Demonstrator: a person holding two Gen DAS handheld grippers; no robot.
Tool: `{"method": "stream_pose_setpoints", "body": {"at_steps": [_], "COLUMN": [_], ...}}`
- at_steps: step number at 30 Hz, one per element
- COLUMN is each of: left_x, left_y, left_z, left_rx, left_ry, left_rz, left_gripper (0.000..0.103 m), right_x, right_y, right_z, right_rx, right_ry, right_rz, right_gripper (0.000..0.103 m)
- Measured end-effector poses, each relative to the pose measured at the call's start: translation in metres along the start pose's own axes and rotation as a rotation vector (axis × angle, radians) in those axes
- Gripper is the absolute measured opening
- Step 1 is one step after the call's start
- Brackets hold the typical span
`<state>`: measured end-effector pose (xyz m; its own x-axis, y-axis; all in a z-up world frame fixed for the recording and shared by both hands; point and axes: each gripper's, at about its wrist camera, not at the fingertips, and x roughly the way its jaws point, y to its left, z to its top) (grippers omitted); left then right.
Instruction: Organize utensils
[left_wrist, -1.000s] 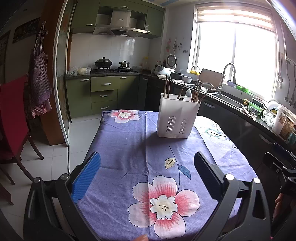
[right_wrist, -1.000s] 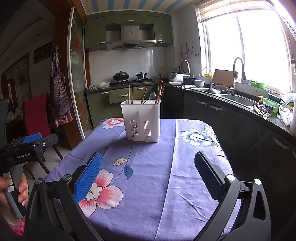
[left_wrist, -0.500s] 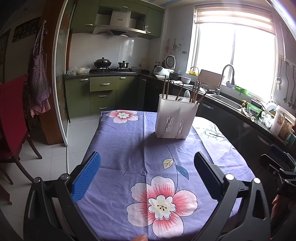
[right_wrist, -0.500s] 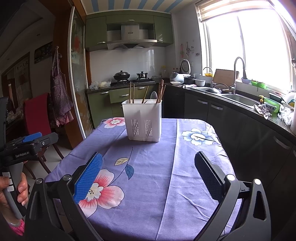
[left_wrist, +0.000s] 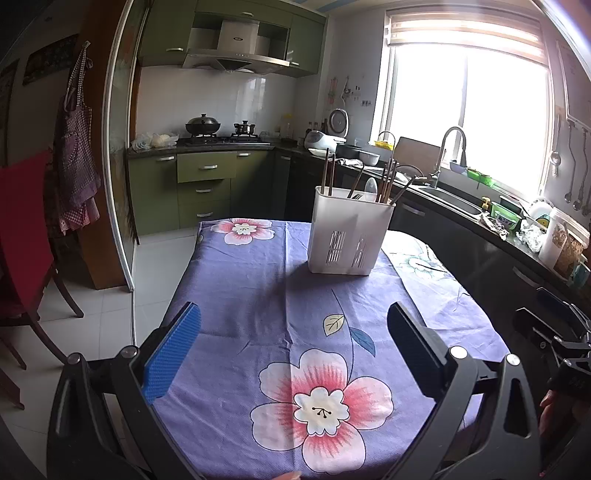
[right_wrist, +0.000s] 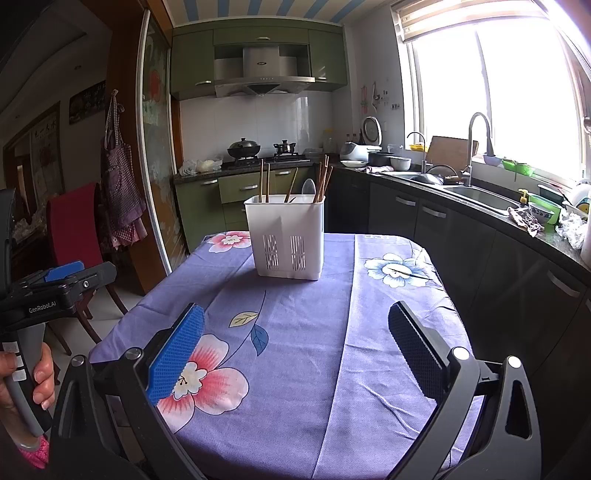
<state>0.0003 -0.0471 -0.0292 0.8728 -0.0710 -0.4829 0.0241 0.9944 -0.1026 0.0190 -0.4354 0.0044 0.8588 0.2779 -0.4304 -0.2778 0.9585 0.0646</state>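
A white slotted utensil holder stands upright at the far end of the table; it also shows in the right wrist view. Wooden chopsticks, a white spoon and other utensils stick out of its top. My left gripper is open and empty, held over the near end of the table, well short of the holder. My right gripper is open and empty too, also far from the holder. The left gripper's body shows at the left edge of the right wrist view.
The table wears a purple floral cloth. A red chair stands left of the table. A dark counter with a sink and faucet runs along the right. A stove with a wok is at the back.
Both grippers have drifted slightly, so the holder sits a little differently in each view. Both stay open and empty.
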Motion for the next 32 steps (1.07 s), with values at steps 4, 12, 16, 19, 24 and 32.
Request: {"method": "stream_pose_setpoints", "body": {"at_steps": [4, 12, 16, 19, 24, 32], "left_x": [0.0, -0.001, 0.001, 0.004, 0.007, 0.025], "left_y": [-0.001, -0.004, -0.003, 0.002, 0.001, 0.004], "left_z": [0.0, 0.001, 0.002, 0.002, 0.002, -0.002], "left_rx": [0.004, 0.034, 0.02, 0.007, 0.021, 0.022], "left_ry": [-0.001, -0.019, -0.014, -0.007, 0.002, 0.054], "left_rz": [0.006, 0.012, 0.018, 0.002, -0.002, 0.017], "left_gripper": [0.096, 0.096, 0.096, 0.096, 0.096, 0.096], "right_x": [0.002, 0.004, 0.005, 0.005, 0.008, 0.013], "right_y": [0.001, 0.001, 0.001, 0.0, -0.001, -0.005], "right_z": [-0.001, -0.004, -0.004, -0.004, -0.006, -0.007], "right_rx": [-0.002, -0.003, -0.004, -0.004, 0.001, 0.003], "right_ry": [0.004, 0.008, 0.01, 0.01, 0.017, 0.033], "right_rz": [0.0, 0.002, 0.003, 0.002, 0.006, 0.007], "right_gripper": [0.098, 0.098, 0.098, 0.098, 0.098, 0.098]}}
